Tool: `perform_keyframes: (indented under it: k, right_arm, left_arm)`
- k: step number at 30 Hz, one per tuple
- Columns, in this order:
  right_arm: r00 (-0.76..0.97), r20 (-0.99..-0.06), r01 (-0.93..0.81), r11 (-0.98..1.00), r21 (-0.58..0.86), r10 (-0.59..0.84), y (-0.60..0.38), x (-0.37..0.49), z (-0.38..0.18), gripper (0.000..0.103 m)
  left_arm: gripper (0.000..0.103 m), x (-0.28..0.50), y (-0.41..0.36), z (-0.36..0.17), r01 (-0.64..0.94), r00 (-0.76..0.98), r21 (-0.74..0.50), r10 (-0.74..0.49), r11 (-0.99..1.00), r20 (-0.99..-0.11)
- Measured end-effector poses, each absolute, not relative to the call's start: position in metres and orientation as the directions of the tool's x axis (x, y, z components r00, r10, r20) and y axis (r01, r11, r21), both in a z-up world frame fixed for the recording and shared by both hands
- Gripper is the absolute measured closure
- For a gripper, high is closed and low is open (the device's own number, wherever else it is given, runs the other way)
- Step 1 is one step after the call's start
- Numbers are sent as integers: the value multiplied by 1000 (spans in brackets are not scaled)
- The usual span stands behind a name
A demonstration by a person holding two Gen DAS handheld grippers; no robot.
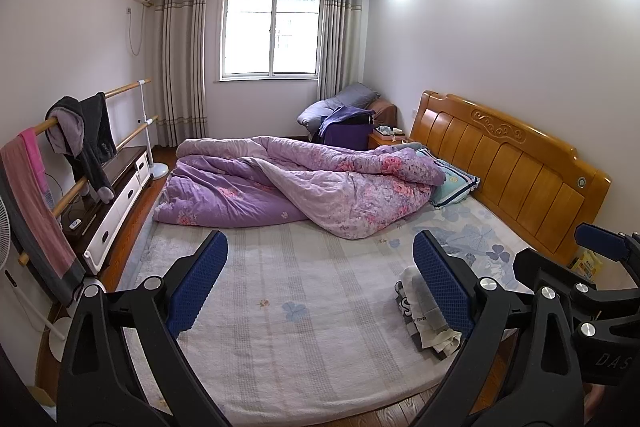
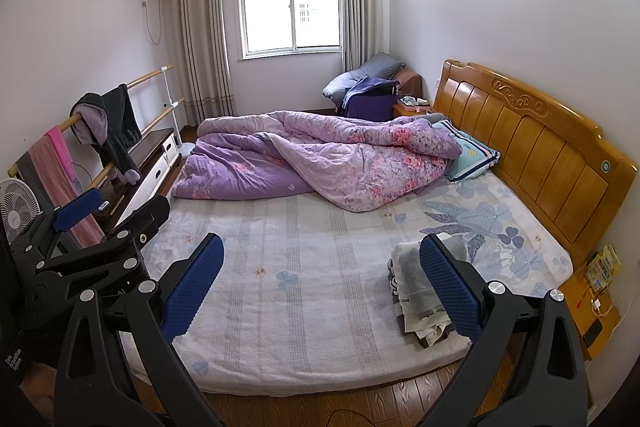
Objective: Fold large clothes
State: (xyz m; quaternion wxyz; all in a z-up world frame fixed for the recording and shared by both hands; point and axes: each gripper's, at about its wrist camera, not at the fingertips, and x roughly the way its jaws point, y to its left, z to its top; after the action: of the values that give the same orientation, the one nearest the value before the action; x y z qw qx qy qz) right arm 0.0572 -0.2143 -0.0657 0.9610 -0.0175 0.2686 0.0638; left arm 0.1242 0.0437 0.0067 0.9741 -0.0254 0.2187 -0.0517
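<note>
A small stack of folded clothes [image 1: 424, 311], grey, white and patterned, lies on the bed near its front right edge; it also shows in the right wrist view [image 2: 416, 291]. My left gripper [image 1: 320, 283] is open and empty, held above the near edge of the bed. My right gripper [image 2: 320, 287] is open and empty beside it, its right finger in front of the stack. Each gripper shows at the edge of the other's view. A dark hooded garment [image 1: 86, 137] hangs on the wooden rail at the left, also in the right wrist view [image 2: 112, 123].
A rumpled purple floral quilt [image 1: 304, 183] lies across the far half of the bed [image 1: 280, 307], with a pillow [image 1: 452, 183] by the wooden headboard [image 1: 512, 163]. A pink towel [image 1: 36, 203], a fan [image 2: 16, 211] and a low cabinet [image 1: 116, 203] stand at the left. A bedside table [image 2: 592, 311] stands at the right.
</note>
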Motion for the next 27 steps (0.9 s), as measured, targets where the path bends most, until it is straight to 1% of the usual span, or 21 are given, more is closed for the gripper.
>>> perform_keyframes:
  k: [27]
  right_arm:
    - [840, -530, -136, 991, 4, 118, -219, 61, -70, 8]
  left_arm:
    - [9, 134, 56, -1, 88, 895, -56, -104, 995, -433]
